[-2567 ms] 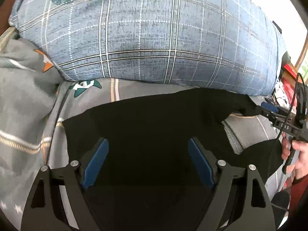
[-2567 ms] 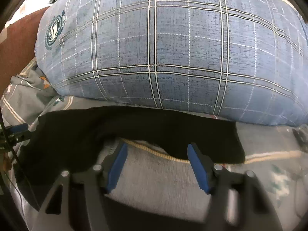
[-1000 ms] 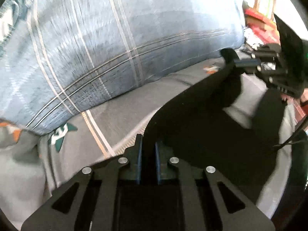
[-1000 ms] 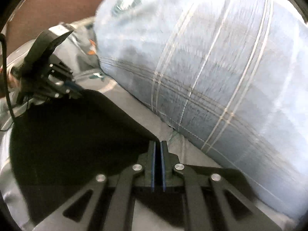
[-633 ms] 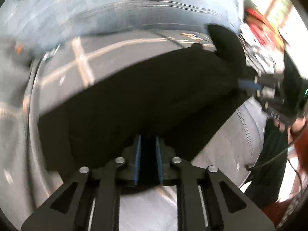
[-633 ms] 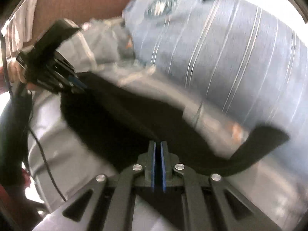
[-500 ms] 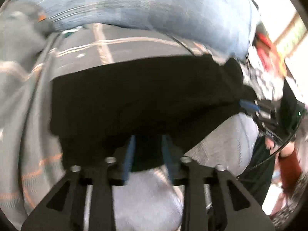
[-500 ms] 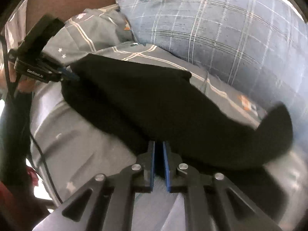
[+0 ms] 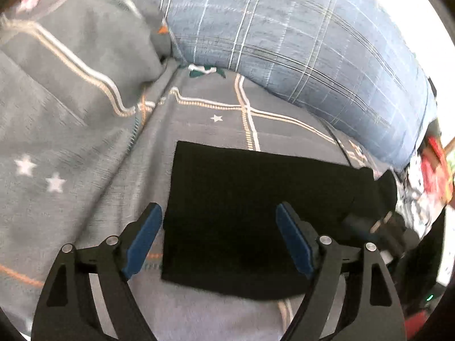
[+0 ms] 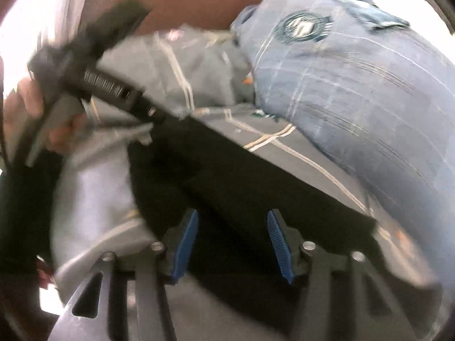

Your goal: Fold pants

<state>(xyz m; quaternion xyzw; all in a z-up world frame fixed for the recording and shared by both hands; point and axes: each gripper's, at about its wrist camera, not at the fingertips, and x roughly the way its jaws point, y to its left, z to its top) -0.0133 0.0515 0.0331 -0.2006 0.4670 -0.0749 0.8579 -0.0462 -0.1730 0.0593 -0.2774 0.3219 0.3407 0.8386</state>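
The black pants (image 9: 244, 204) lie folded into a flat rectangle on the grey patterned bedsheet (image 9: 85, 156). My left gripper (image 9: 219, 227) is open and empty, its blue pads on either side of the fold's near part, just above it. In the right wrist view the pants (image 10: 241, 187) spread as a dark band across the sheet. My right gripper (image 10: 231, 241) is open and empty over the pants. The left gripper's body (image 10: 93, 82) shows at the upper left of that view, held by a hand. The right gripper (image 9: 378, 227) shows at the pants' right end in the left wrist view.
A large blue plaid pillow (image 9: 298, 37) lies along the far side of the bed, also in the right wrist view (image 10: 355, 91). A bunched grey duvet (image 9: 71, 65) rises at the left. Red and white clutter (image 9: 432, 170) sits beyond the bed's right edge.
Both grippers were shut on the pants and swung the cloth over; now both have opened and let go, and the pants lie folded flat on the sheet.
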